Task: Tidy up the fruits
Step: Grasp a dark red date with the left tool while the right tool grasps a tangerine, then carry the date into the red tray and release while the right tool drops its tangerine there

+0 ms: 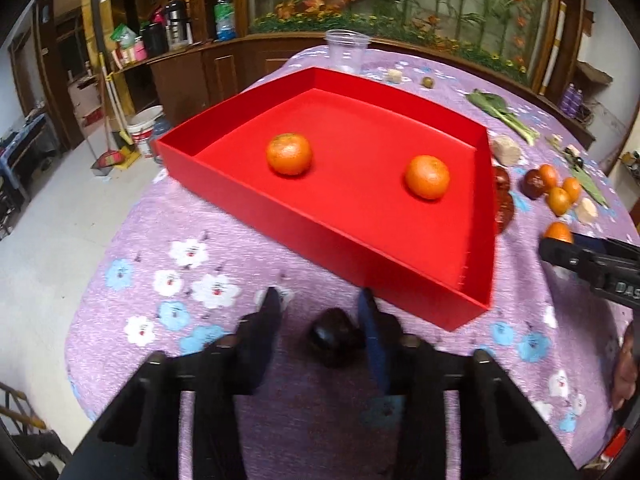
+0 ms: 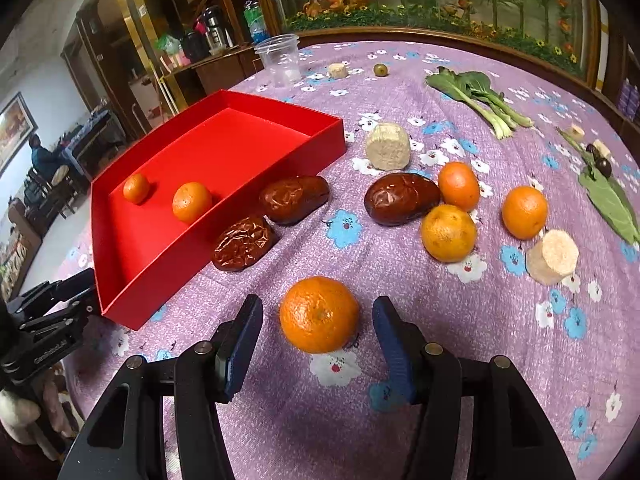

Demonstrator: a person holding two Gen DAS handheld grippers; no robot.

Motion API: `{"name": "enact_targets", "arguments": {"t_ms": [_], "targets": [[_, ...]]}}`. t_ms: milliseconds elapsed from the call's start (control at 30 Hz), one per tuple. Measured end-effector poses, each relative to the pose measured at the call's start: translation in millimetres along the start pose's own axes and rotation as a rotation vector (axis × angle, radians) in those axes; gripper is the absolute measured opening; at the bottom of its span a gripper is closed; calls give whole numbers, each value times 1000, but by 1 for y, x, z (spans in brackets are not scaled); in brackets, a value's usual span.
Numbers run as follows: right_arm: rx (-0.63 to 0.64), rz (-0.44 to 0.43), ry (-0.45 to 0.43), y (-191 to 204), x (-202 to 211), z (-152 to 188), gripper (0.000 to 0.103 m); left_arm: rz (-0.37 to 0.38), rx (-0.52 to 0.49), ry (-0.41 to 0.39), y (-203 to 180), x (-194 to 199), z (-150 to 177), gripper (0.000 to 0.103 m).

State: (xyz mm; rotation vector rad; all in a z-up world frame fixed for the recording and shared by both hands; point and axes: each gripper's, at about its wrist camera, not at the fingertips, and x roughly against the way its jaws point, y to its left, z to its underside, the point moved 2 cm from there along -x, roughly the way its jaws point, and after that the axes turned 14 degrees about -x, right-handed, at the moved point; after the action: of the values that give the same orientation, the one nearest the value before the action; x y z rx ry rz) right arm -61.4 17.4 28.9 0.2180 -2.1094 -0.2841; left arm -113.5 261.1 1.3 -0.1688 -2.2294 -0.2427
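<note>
Red tray (image 2: 224,152), orange tangerines (image 2: 319,314), glossy brown dates (image 2: 401,198), purple tablecloth (image 2: 400,92) with white-and-blue flowers

The left gripper (image 1: 320,308) is held low over the surface (image 1: 168,240) with its fingers (image 1: 270,312) spread apart, and a small dark fruit (image 1: 332,342) is seen between them, closer to the right finger; contact cannot be confirmed because of blur. The right gripper (image 2: 318,320) is likewise held low and tilted forward, its blue-padded fingers (image 2: 390,332) parted on either side of an orange (image 2: 319,314), with clear gaps left on both sides. In the right wrist view the left gripper's black body is seen at the left edge.
</note>
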Motion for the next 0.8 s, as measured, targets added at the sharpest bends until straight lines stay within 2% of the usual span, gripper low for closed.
{"name": "enact_targets", "arguments": {"t_ms": [233,267,300,367,600,800], "targets": [[25,28,-2,4,-2,2,60,-19,-26,8,-7,0,-1,30],[24,31,-2,4,-2,2,57,-23,-29,9,-7,0,-1,31],[26,35,-4,4,-1,2,50,-25,-30,9,-8,1,1,30],[35,41,-5,4,-1,2,41,-20,-34,4,-10,3,2,23],[17,-6,-3,1,6,5,39,30,12,-49,-5,23,1,23],[9,-44,-47,6,28,3,39,111,69,-123,10,52,-16,23]]}}
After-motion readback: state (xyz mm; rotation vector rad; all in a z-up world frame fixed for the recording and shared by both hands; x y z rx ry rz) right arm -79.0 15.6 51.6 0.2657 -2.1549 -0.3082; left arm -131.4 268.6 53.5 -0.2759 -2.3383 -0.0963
